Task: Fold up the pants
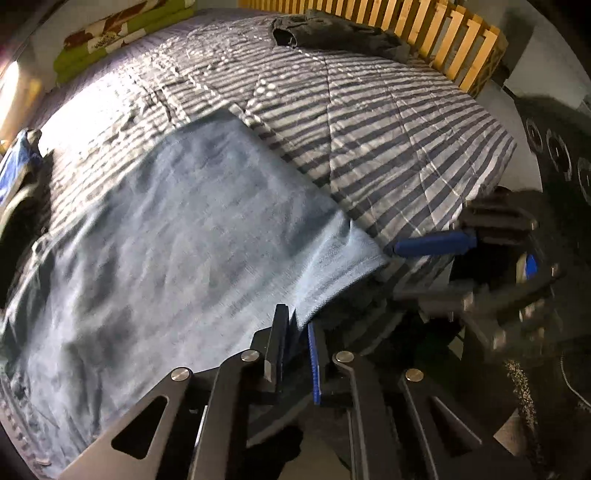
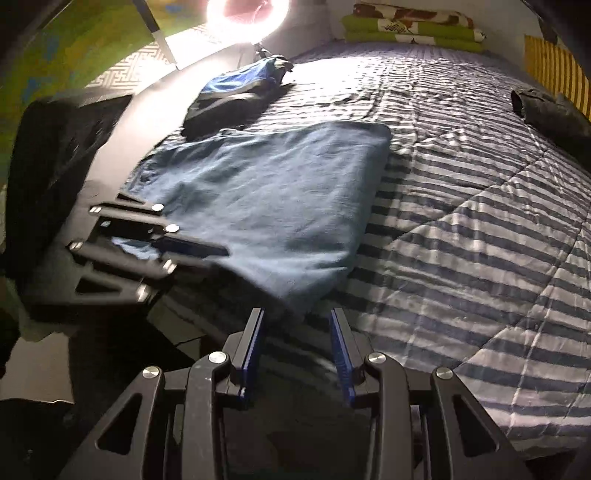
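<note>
The left gripper (image 1: 295,317) has its jaws pressed together on the near edge of the blue pants (image 1: 177,236), pinching the cloth where it hangs over the bed's near side. The right gripper (image 2: 297,314) stands with its jaws spread at the near right corner of the same garment; whether its pads touch the cloth cannot be told. The pants lie folded flat on the striped quilt (image 2: 461,229), near the bed's near edge, with the long axis running from the grippers away toward the far end of the bed. Just beyond the pants, on the left, sits a crumpled blue and black garment (image 2: 236,92). Well apart, along the wooden slatted rail (image 1: 436,40), lies a dark garment (image 1: 332,33). Farthest back, green patterned bedding (image 2: 413,26) is stacked.
</note>
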Motion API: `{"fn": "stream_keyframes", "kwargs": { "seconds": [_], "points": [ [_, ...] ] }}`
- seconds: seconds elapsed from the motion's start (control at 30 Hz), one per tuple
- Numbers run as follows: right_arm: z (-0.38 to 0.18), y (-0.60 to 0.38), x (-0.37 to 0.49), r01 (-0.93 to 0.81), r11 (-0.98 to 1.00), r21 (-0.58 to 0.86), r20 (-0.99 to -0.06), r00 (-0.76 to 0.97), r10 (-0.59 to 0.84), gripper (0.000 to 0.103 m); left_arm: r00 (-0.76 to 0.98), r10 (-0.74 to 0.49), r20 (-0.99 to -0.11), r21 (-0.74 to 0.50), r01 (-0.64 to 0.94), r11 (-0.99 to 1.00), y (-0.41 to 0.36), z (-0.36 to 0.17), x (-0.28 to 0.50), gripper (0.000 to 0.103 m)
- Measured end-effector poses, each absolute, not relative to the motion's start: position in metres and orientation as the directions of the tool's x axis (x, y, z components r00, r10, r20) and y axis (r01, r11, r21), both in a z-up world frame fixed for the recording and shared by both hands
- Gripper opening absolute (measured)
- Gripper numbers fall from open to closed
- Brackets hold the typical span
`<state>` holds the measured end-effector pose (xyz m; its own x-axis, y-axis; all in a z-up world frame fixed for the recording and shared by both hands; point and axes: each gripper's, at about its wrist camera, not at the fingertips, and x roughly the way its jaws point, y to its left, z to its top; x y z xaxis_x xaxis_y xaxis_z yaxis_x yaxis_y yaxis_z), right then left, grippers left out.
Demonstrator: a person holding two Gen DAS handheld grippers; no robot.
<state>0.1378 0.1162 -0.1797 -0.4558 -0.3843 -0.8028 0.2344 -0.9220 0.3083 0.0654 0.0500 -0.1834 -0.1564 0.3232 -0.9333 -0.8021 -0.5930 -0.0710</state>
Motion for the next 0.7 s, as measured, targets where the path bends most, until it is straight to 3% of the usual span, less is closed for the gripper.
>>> {"fn": "stream_keyframes", "kwargs": {
  "seconds": [0.27, 0.37, 0.47, 0.57, 0.7],
  "points": [
    [-0.182, 0.082, 0.131, 0.190, -0.951, 0.243, -0.806, -0.506, -0.307, 0.040, -0.142, 0.393, -0.908, -0.141, -0.781, -0.609, 0.042, -0.153, 0.052, 0.006],
    [-0.186, 0.077, 0.122, 0.111, -0.980, 0.163, -0.827, -0.527, -0.197, 0.040, -0.147, 0.411, -0.900, -0.147, -0.785, -0.602, 0.039, -0.144, 0.052, 0.005],
    [-0.185, 0.094, 0.125, 0.053, -0.977, 0.206, -0.820, -0.535, -0.202, 0.019, -0.122, 0.415, -0.901, -0.165, -0.790, -0.591, 0.038, -0.149, 0.056, 0.005],
    [-0.171, 0.103, 0.140, 0.026, -0.976, 0.217, -0.787, -0.587, -0.190, 0.018, -0.086, 0.372, -0.924, -0.161, -0.796, -0.584, 0.047, -0.177, 0.063, 0.005],
    [-0.199, 0.102, 0.138, 0.022, -0.980, 0.199, -0.846, -0.500, -0.184, 0.018, -0.025, 0.368, -0.929, -0.210, -0.784, -0.585, 0.047, -0.192, 0.065, 0.012]
  ]
}}
